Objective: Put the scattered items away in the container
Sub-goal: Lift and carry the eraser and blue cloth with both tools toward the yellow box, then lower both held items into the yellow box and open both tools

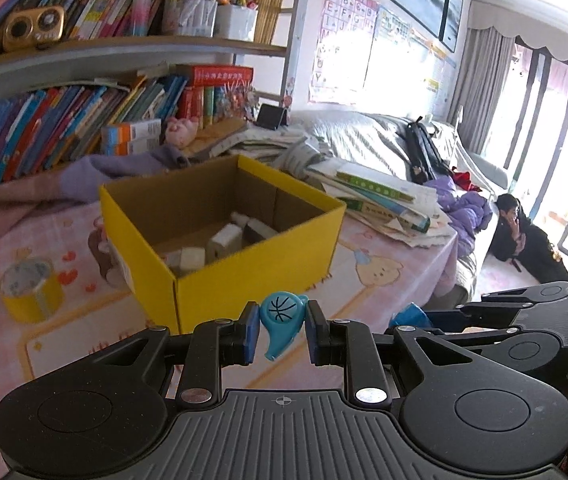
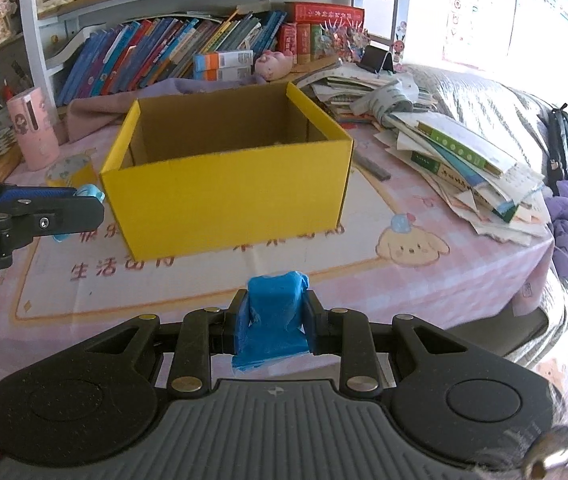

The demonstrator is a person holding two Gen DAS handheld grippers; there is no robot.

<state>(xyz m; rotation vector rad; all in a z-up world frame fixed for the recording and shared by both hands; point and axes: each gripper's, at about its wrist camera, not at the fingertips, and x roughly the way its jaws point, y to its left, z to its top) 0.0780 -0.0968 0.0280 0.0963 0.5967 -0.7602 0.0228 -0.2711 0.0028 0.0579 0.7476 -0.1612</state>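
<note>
Inside the box lie several white items already; left gripper clamps a whistle, right gripper clamps a blue wad, both short of it; tape remains out.

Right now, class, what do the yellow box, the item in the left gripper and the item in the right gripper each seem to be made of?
Yellow box: cardboard, matte yellow outside, raw brown inside, with folded flap seams.
Whistle-shaped toy in the left gripper: probably hard moulded plastic, smooth light blue, with a printed basketball mark.
Blue bundle in the right gripper: looks like crumpled thin plastic film or wrap, creased and slightly glossy; the contents are hidden.
</note>
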